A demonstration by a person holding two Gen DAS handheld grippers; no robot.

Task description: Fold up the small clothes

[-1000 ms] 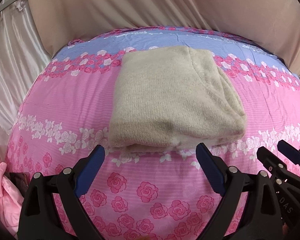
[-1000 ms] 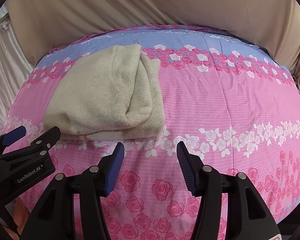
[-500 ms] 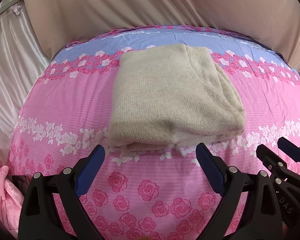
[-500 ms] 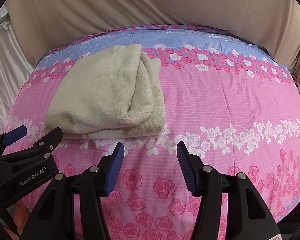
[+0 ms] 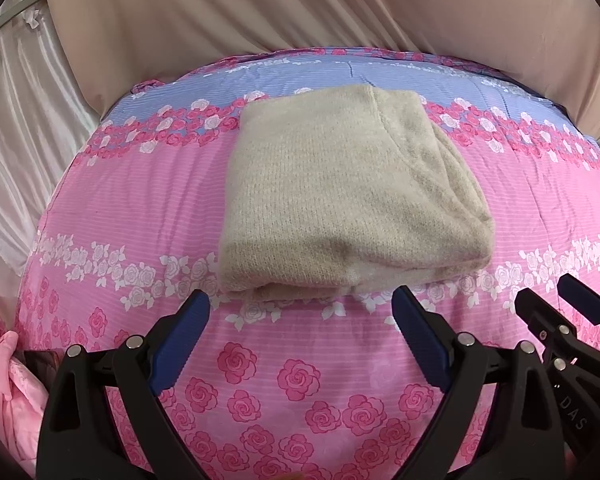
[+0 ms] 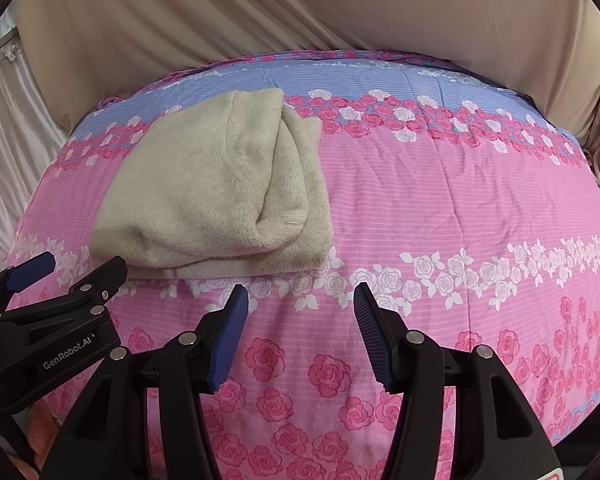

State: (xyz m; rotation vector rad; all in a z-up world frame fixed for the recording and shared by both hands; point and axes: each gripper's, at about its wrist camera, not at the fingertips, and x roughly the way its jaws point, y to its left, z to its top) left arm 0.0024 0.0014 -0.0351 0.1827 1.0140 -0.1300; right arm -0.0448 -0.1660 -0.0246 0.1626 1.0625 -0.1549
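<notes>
A beige knitted garment [image 5: 340, 196] lies folded into a thick rectangle on the pink rose-printed bedcover [image 5: 140, 208]. In the left wrist view my left gripper [image 5: 300, 300] hovers just in front of its near folded edge, jaws wide open and empty. The right gripper's fingers [image 5: 548, 312] show at the right edge of that view. In the right wrist view the same garment [image 6: 212, 192] sits to the upper left, and my right gripper [image 6: 300, 296] stands open over bare cover to the right of the garment's near corner. The left gripper's fingers [image 6: 32, 268] appear at the left edge.
A beige draped cloth [image 5: 300, 8] hangs behind the bed. A shiny pale curtain [image 5: 16, 120] is at the left. A pink garment [image 5: 0, 380] lies bunched at the bed's lower left. The bedcover [image 6: 460, 200] right of the folded garment is flat.
</notes>
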